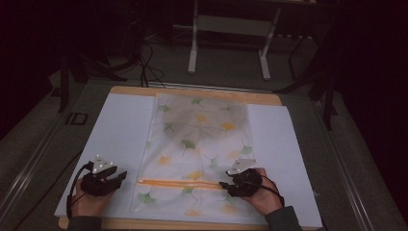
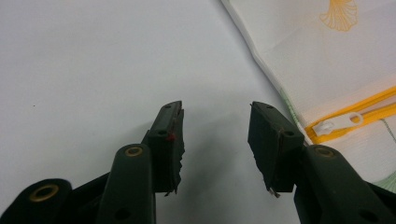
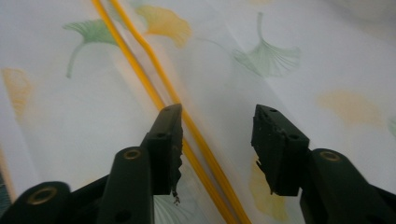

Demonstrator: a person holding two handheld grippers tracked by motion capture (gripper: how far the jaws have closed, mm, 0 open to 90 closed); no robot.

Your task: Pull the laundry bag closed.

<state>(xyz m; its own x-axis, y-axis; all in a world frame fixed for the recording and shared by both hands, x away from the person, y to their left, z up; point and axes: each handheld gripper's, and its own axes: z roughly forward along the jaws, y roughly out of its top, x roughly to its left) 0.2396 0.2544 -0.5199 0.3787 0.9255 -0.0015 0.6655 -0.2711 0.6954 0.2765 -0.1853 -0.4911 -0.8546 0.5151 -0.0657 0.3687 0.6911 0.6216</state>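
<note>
While the leaf-print bag lies flat mid-frame, its orange zipper looks run across; the left gripper and right gripper hover with jaws spread, holding nothing.

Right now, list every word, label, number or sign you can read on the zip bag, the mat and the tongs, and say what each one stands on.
None can be read.
Zip bag: printed green and orange leaves, no lettering; the white zip pull carries no readable mark.
White mat: blank.
Left tongs and right tongs: black, no visible text.
Floor at the table's far left: a pale mark, too dim and small to read.
</note>
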